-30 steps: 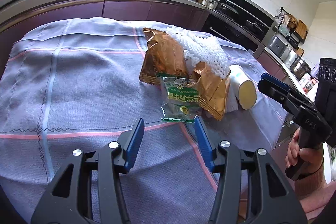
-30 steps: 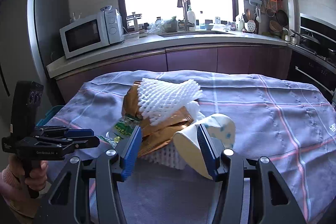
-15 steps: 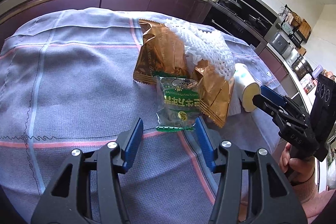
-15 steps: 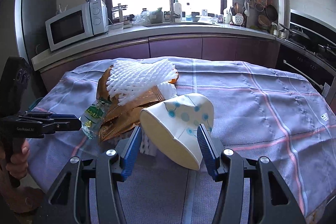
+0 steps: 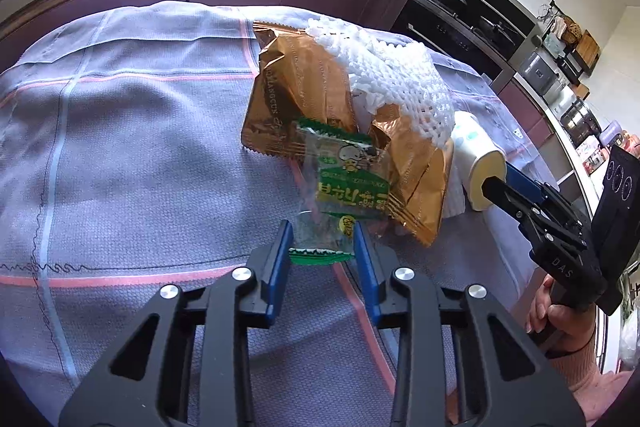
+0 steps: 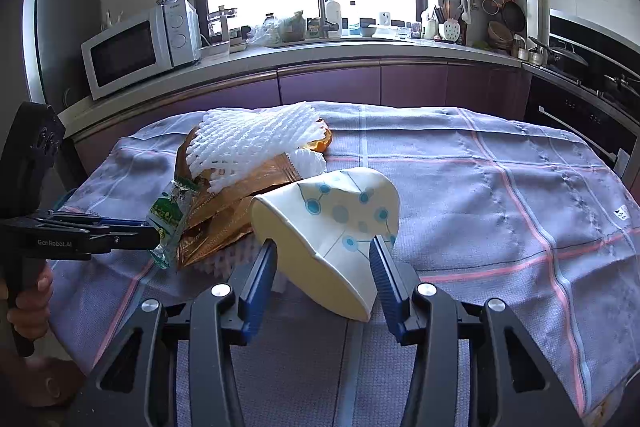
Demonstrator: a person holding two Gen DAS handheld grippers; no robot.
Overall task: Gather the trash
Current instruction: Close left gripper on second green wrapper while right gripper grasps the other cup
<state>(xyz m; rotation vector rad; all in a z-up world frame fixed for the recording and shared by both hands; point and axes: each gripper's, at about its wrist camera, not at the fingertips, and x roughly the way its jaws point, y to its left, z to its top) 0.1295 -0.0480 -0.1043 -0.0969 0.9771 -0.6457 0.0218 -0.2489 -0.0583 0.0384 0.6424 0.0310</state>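
Nearest in the left wrist view, the left gripper (image 5: 323, 239) has its blue fingers (image 5: 280, 255) narrowed around the near end of the green snack wrapper (image 5: 344, 183); the wrapper's green serrated edge sits between them, and whether the pads actually pinch it I cannot tell. The wrapper lies at 12 o'clock from that gripper on the blue checked cloth (image 5: 132, 147) covering the worktop. Just past it, toward 1 o'clock, two gold foil bags (image 5: 296, 95) overlap, one under the wrapper's far end, with white foam netting (image 5: 396, 83) draped over them.

At 3 o'clock in this view the right gripper (image 5: 496, 183) reaches in to the rim of the paper cup (image 5: 476, 155), which lies on its side beside the gold bags.

In the right wrist view, the right gripper (image 6: 323, 255) holds its fingers (image 6: 260, 279) wide, one on each side of the tipped cup (image 6: 332, 223); they flank it closely, and contact is unclear. The cup's squashed open mouth faces 7 o'clock. At 9 o'clock the left gripper (image 6: 154, 237) meets the green wrapper (image 6: 170, 215).

Farthest, at 12 o'clock, a microwave (image 6: 136, 51) stands on the kitchen counter (image 6: 360, 51) under the window.
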